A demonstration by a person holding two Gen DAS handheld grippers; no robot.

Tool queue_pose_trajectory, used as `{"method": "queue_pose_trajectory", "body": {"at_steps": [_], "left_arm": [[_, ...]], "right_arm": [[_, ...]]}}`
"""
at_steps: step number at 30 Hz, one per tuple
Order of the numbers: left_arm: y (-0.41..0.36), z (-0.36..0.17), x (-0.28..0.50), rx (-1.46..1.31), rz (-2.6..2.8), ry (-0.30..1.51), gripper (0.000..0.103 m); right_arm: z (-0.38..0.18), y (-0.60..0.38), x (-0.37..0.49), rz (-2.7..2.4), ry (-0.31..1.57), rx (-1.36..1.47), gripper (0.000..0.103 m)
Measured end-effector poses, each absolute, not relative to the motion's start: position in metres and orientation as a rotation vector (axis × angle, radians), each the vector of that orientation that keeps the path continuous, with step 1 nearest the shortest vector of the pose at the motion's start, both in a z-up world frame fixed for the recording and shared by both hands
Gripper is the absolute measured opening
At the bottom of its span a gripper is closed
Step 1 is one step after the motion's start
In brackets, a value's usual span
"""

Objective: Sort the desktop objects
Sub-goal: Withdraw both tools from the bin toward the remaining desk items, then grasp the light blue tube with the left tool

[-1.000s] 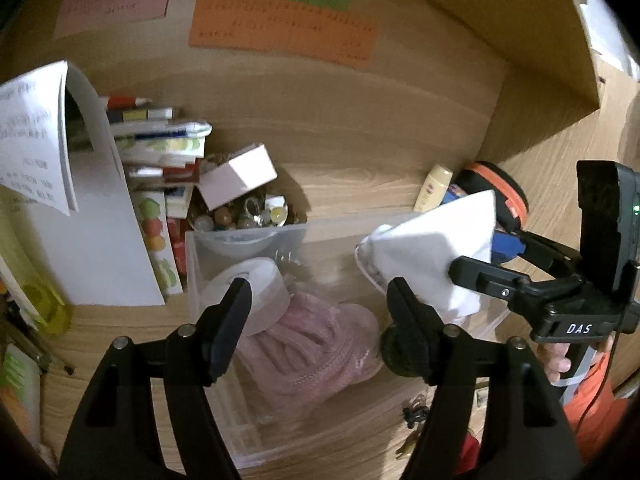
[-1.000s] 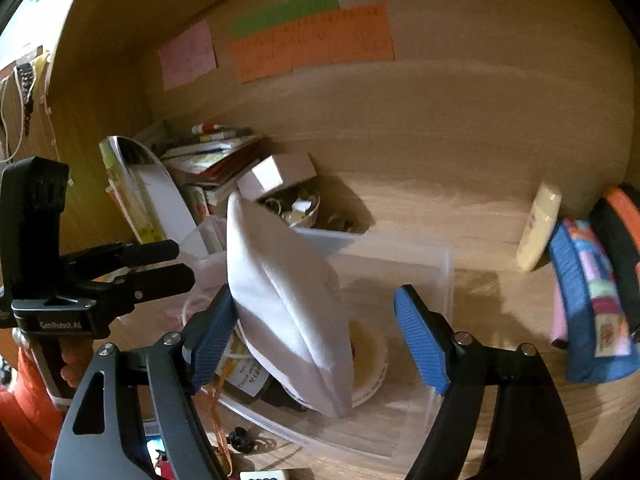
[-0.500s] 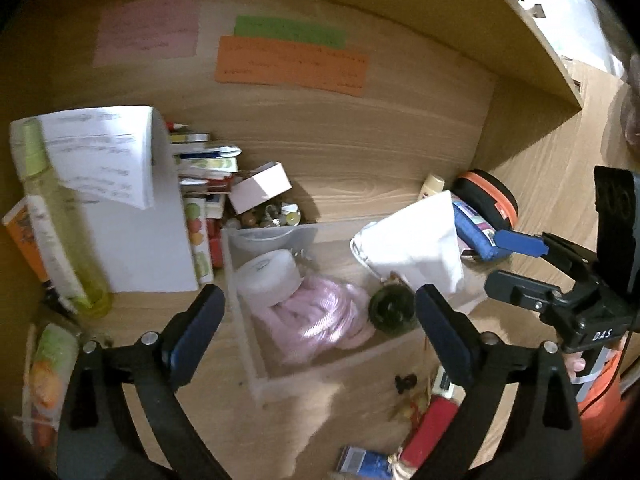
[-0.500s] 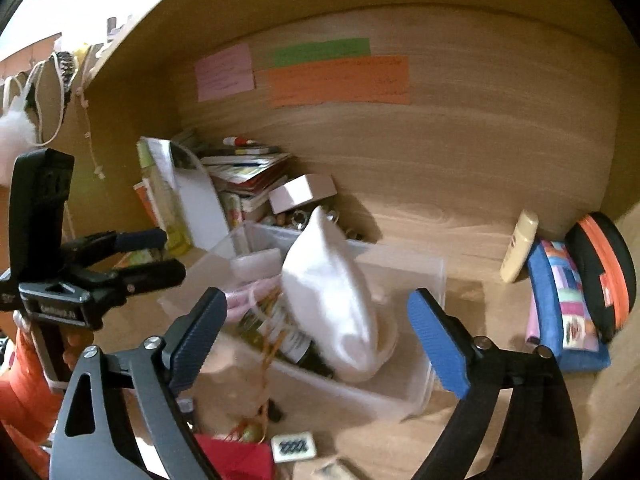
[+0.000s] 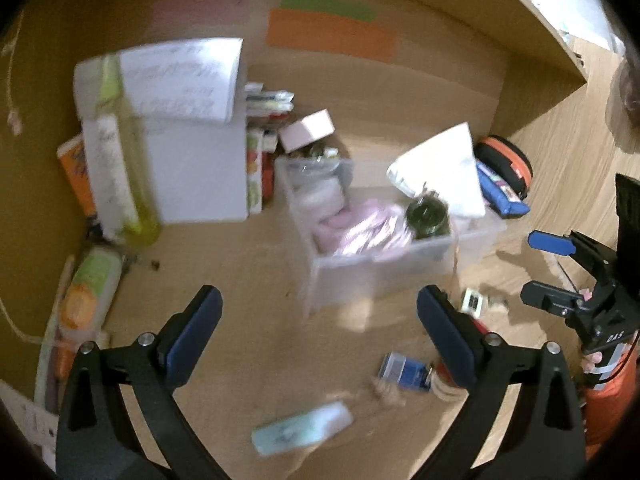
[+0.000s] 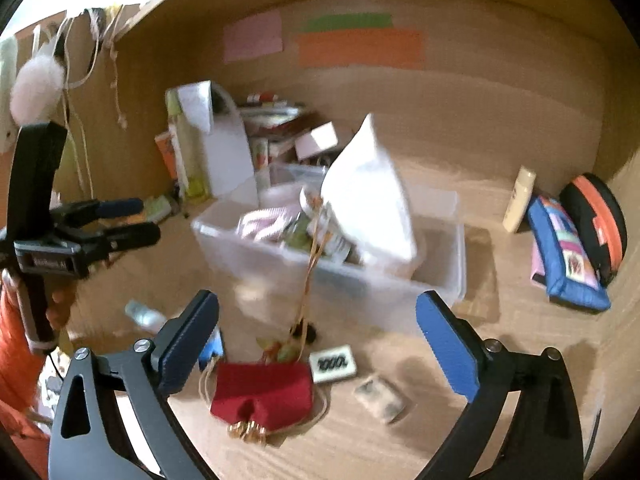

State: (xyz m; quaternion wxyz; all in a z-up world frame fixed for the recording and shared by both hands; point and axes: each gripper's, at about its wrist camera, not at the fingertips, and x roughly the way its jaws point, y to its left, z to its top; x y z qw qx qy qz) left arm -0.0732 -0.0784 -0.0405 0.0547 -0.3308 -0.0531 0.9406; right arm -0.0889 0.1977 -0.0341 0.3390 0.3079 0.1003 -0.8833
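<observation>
Blue-padded left tongs [image 5: 318, 326] and right tongs [image 6: 318, 332] wide apart, empty.

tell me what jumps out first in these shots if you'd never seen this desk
The clear bin mid-desk, with a white pouch sticking up from it beside a dark jar and pink cloth. In front of it lies a red pouch with a gold clasp, between the open right gripper's fingers. Orange, green and pink notes are stuck on the back wall.

Both grippers pulled back from clear bin [image 5: 384, 276]. White pouch [image 6: 370, 196], earlier just beside right gripper [image 6: 318, 338] left finger, now sits propped in bin, well ahead, released. Left gripper [image 5: 318, 332] jaws wider, frames blurry.
</observation>
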Motion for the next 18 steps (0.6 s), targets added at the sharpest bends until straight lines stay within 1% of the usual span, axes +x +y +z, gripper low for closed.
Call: {"method": "queue_pose_trajectory", "body": {"at_steps": [4,9,18], "left_arm": [[-0.088,-0.061,-0.063,-1.086,2.846,-0.192,0.099],[-0.092,-0.088,-0.051,-1.21,2.811,-0.214,0.099],[-0.083,-0.109,-0.036,-1.306,2.797,-0.289,0.099]], "right_arm": [[-0.052,0.197,-0.079,-2.305,0.307,0.85,0.099],[-0.071,0.197,-0.066,-2.281,0.296,0.906,0.099],[-0.088,0.183,-0.046,-2.237,0.348,0.932,0.099]]}}
